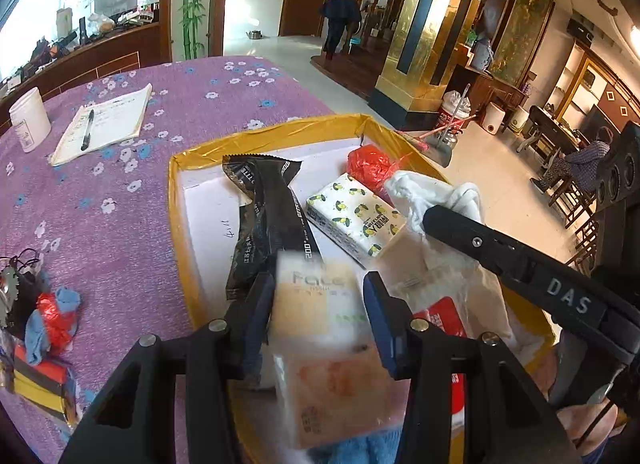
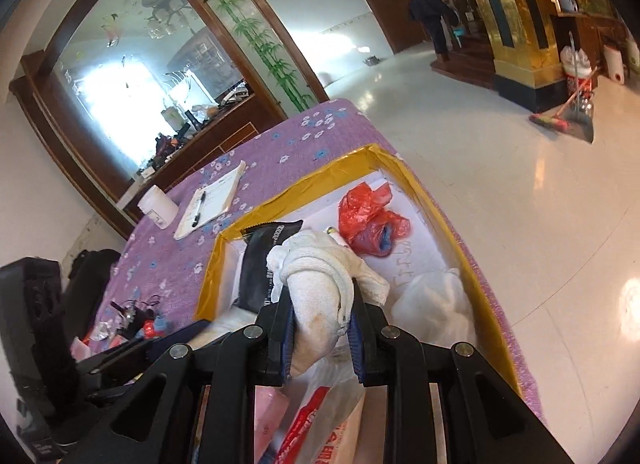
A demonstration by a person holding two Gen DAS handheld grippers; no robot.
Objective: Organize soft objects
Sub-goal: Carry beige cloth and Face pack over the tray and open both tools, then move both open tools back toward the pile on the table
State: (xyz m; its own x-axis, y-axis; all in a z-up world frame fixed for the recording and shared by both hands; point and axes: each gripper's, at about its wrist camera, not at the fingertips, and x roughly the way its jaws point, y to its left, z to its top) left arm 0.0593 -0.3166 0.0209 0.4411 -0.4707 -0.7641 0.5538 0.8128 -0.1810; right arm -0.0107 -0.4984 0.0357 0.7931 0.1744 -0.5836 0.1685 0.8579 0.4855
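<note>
While in jaws, tissues above tray (image 1: 176, 200)

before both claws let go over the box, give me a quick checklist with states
1. Left claw grips tissue pack: ok.
2. Right claw grips white cloth: ok.
3. Both loads over yellow box: ok.
4. Bare floor in box for the pack: cannot tell, black wrapper and lemon pack lie close.
5. Claws clear of each other: ok, apart.
6. Red bag out of the cloth's way: ok.
</note>
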